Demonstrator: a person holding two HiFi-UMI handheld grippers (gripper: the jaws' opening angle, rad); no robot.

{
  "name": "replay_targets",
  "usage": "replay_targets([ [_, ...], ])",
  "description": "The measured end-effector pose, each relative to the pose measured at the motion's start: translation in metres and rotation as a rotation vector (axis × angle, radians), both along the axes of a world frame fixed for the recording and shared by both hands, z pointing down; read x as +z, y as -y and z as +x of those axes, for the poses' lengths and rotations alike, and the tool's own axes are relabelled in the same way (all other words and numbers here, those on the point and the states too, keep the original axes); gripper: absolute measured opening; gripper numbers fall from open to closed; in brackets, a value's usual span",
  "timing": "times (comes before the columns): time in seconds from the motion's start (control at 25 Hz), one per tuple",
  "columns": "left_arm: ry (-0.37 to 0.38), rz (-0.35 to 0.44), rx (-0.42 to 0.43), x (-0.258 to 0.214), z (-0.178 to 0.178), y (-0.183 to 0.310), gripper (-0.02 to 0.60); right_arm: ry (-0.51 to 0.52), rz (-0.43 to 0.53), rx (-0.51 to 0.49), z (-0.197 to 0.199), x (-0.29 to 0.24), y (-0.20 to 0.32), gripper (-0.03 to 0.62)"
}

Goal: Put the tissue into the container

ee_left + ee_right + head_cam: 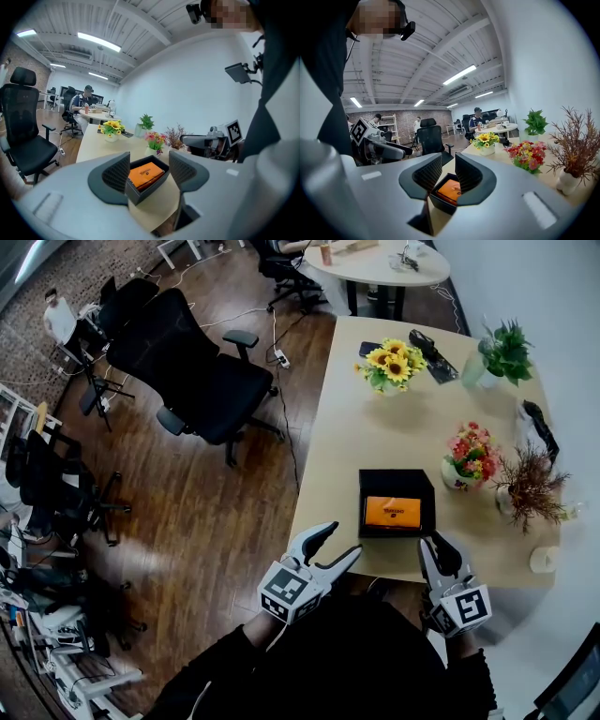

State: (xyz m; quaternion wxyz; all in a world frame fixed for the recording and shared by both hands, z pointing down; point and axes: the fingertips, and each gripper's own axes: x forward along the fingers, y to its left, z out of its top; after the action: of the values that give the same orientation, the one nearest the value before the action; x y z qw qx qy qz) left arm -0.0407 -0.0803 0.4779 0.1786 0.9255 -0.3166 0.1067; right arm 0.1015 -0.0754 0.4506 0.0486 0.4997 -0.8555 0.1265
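Just ahead of both fingertips, on the desk, the orange tissue pack lies inside the black box. Fingers of the left gripper stand apart, empty; those of the right gripper are closed on nothing. The pack looks light, soft and slick-wrapped (probably crushable): pinch gently across its narrow width

orange pack print unreadable; round table cropped

No word or number can be read anywhere in these frames. At lower centre of the head view, a short line of dark print crosses the orange tissue pack inside the black container, too small to make out. Along the bottom edge, black-and-white square markers, coded patterns rather than lettering, cover the left cube on the left gripper and the right cube on the right gripper.
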Motion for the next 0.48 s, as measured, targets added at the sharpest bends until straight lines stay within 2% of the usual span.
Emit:
replay_targets([
  [0.36,0.009,-0.015,0.001,0.0052,-0.0021,-0.0043,0.245,0.035,0.005,-0.006,-0.0032,-0.0039,-0.0011,0.083],
  [0.48,0.012,-0.016,0.002,0.0072,-0.0016,-0.0052,0.245,0.015,-0.014,0.003,0.0016,0.0037,-0.0035,0.083],
])
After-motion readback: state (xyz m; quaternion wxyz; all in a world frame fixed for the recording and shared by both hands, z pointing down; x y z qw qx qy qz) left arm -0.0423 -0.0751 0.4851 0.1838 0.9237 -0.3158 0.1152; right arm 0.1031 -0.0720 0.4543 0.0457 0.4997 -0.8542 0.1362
